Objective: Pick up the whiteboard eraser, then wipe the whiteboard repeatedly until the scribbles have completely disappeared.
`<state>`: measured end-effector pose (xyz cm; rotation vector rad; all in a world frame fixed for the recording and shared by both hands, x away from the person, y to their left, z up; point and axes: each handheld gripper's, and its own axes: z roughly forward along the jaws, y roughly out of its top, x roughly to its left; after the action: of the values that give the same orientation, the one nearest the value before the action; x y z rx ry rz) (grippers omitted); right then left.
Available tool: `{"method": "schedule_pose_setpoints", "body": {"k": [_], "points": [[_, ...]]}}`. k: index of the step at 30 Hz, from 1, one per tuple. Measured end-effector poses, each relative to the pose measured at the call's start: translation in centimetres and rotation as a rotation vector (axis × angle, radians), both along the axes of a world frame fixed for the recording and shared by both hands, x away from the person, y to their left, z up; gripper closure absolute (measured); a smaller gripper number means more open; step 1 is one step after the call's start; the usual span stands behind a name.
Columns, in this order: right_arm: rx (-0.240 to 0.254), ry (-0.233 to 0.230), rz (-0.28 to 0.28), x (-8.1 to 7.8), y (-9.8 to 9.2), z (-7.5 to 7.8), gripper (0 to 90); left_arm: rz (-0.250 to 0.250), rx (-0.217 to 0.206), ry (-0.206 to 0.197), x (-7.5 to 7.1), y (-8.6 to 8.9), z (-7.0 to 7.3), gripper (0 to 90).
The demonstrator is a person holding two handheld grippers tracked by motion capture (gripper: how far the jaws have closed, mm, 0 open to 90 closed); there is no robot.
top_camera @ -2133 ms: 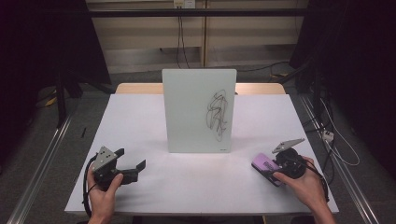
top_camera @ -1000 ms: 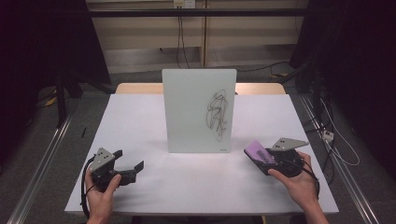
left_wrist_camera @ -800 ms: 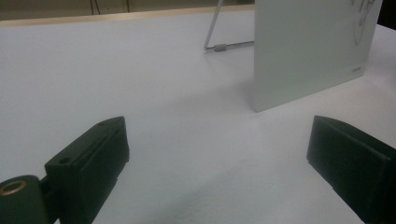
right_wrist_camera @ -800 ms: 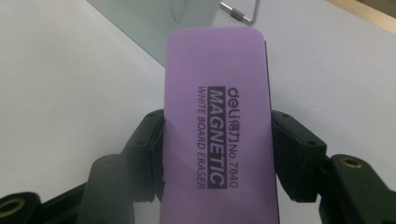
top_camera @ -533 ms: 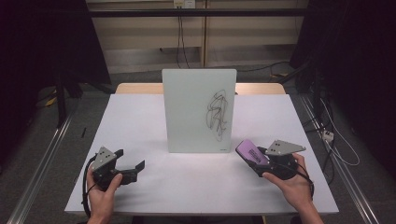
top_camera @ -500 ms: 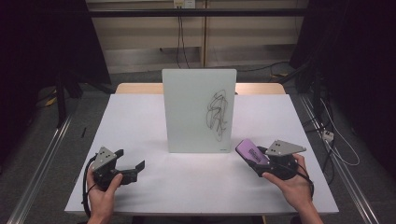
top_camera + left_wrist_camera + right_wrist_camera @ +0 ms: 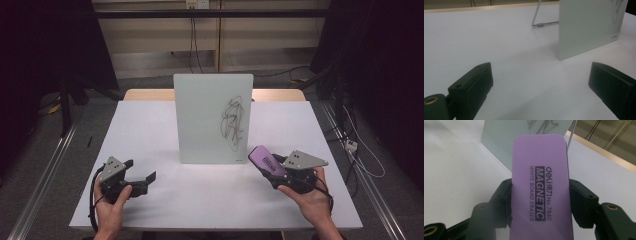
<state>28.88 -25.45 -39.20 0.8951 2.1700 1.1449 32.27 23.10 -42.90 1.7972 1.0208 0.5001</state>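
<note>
The right gripper (image 7: 272,167) is clamped on a purple, round-cornered magnetic whiteboard eraser (image 7: 267,160), its black fingers (image 7: 504,195) pressing the eraser's two long edges. It is held above the white worktop (image 7: 150,125), just in front of the lower right corner of a pale, frosted upright whiteboard (image 7: 212,117). In the right gripper view the eraser (image 7: 541,187) covers most of what lies ahead; the board's black scribble (image 7: 541,125) pokes out above it, cut off by the top edge. The eraser's underside, the wiping face, is hidden from every angle, so its material cannot be made out.

The left gripper (image 7: 142,179) sits low over the near left part of the worktop, well apart from the board, with its fingers (image 7: 471,87) spread wide and nothing between them. In the left gripper view the board (image 7: 589,27) is seen at an angle, its top and right side cropped, and a thin metal prop (image 7: 536,17) shows behind it. From the high view the scribble (image 7: 232,122) sits on the board's right half; the prop is hidden there. Both forearms are cut off at the bottom edge.
</note>
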Motion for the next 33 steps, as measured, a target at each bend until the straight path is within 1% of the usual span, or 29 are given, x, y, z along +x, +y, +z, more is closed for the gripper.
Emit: {"method": "schedule_pose_setpoints", "body": {"k": [3, 6, 11, 13, 15, 17, 23, 27, 28, 31, 33], "points": [[-0.002, -0.018, 0.009, 0.0, 0.4, 0.1, 41.9, -0.002, 0.001, -0.003, 0.0, 0.0, 0.0, 5.5], [-0.034, -0.029, 0.018, 0.1, 0.9, 0.1, 41.9, 0.003, -0.003, -0.001, 0.0, 0.0, 0.0, 5.5], [-0.043, -0.039, 0.036, 0.1, 1.5, 0.2, 41.9, -0.01, 0.006, -0.004, 0.0, -0.2, 0.0, 5.5], [-0.042, -0.048, 0.04, 0.2, 1.8, 0.4, 41.9, -0.003, -0.005, 0.002, 0.1, -0.2, -0.1, 5.5], [-0.04, -0.054, 0.046, 0.4, 2.0, 0.6, 41.8, -0.008, 0.001, 0.006, 0.2, -0.2, -0.2, 5.5], [-0.038, -0.06, 0.055, 0.6, 2.3, 0.6, 41.9, -0.011, -0.003, 0.009, 0.2, -0.2, -0.2, 5.5], [-0.02, -0.073, 0.085, 1.3, 3.8, 1.1, 41.9, -0.009, -0.009, 0.002, -0.1, 0.0, 0.0, 5.5], [-0.015, -0.091, 0.103, 1.6, 4.8, 1.5, 41.9, -0.003, -0.014, -0.005, 0.0, 0.3, 0.1, 5.5], [-0.016, -0.096, 0.106, 1.6, 5.0, 1.5, 41.8, -0.001, -0.014, -0.005, 0.0, 0.4, 0.1, 5.5], [0.006, -0.103, 0.111, 1.8, 5.3, 1.5, 41.9, -0.004, -0.012, 0.005, 0.0, 0.3, -0.1, 5.5], [0.008, -0.109, 0.116, 2.0, 5.3, 1.4, 41.9, -0.007, -0.008, 0.003, 0.0, 0.2, 0.0, 5.5]]}}
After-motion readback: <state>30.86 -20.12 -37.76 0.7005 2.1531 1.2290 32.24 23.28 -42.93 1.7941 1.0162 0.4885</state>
